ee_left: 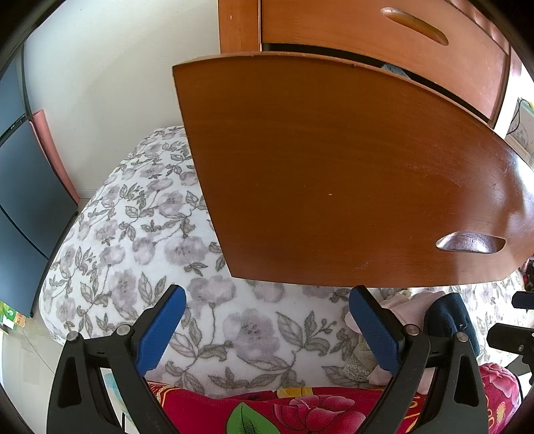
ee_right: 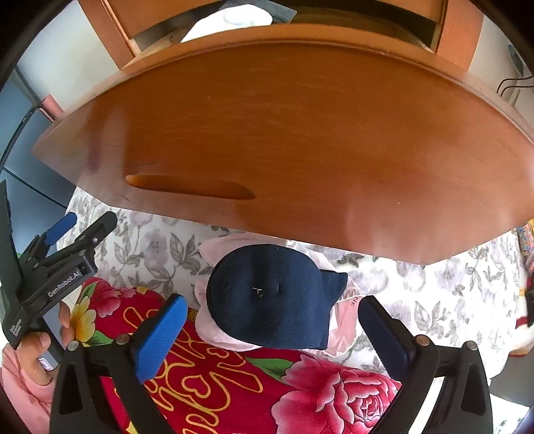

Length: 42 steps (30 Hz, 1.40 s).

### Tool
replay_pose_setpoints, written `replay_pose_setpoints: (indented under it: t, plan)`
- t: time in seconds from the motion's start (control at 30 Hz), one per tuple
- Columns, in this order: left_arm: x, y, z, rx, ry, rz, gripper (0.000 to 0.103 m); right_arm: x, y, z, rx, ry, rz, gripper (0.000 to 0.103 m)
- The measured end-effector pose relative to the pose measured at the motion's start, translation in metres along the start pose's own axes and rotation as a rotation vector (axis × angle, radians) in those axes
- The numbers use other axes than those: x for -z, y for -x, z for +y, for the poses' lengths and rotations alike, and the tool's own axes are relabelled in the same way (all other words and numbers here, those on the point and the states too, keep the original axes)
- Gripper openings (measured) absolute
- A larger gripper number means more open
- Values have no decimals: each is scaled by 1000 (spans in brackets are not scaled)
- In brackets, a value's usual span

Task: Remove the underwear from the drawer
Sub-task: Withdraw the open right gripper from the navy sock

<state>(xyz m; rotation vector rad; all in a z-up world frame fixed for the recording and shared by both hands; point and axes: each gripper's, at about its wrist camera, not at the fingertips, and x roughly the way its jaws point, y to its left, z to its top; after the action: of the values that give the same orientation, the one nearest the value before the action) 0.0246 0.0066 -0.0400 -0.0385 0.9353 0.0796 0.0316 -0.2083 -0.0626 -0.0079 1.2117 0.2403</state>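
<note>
The left tool (ee_left: 267, 329) is hanging with its blue pads (ee_left: 160, 330) standing wide apart, nothing between them, over a bed cover (ee_left: 133, 240) printed with grey flowers. Above it a brown wooden drawer front (ee_left: 333, 167) with a scooped handle (ee_left: 470, 242) is jutting out from its chest, and another drawer front (ee_left: 367, 30) is sitting above that one. Just beside the right pad, a small heap is lying on the bed: pale pink underwear (ee_left: 410, 310) and a dark navy piece (ee_left: 447, 317) touching it. A red flowered blanket (ee_left: 300, 410) is running along the lower edge. Part of the right tool (ee_left: 514, 337) is showing at the far right.
</note>
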Motion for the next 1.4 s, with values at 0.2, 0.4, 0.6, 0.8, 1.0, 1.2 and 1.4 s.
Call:
replay_pose_setpoints:
  t: [0.2,0.4,0.6,0.8,1.0,1.2,1.4]
  plan:
    - [0,0,0,0,0,1,98,0,6,1,-6,9,-7,103]
    - [1,0,-1,2,1,2,98,-5,30,7,-21,26,-54,103]
    - [1,-1,-2,7,5,3,98,-12,69,21,-38,79,-147,103]
    - [0,-1,-1,13,11,3,98,-22,111,33,-28,129,-259,103]
    - [-1,0,3,28,26,3,98,-38,122,34,-1,127,-293,103]
    - [0,3,0,12,14,-14,98,-56,128,31,21,129,-319,103]
    - [0,3,3,22,22,-20,98,-78,123,30,20,116,-329,103]
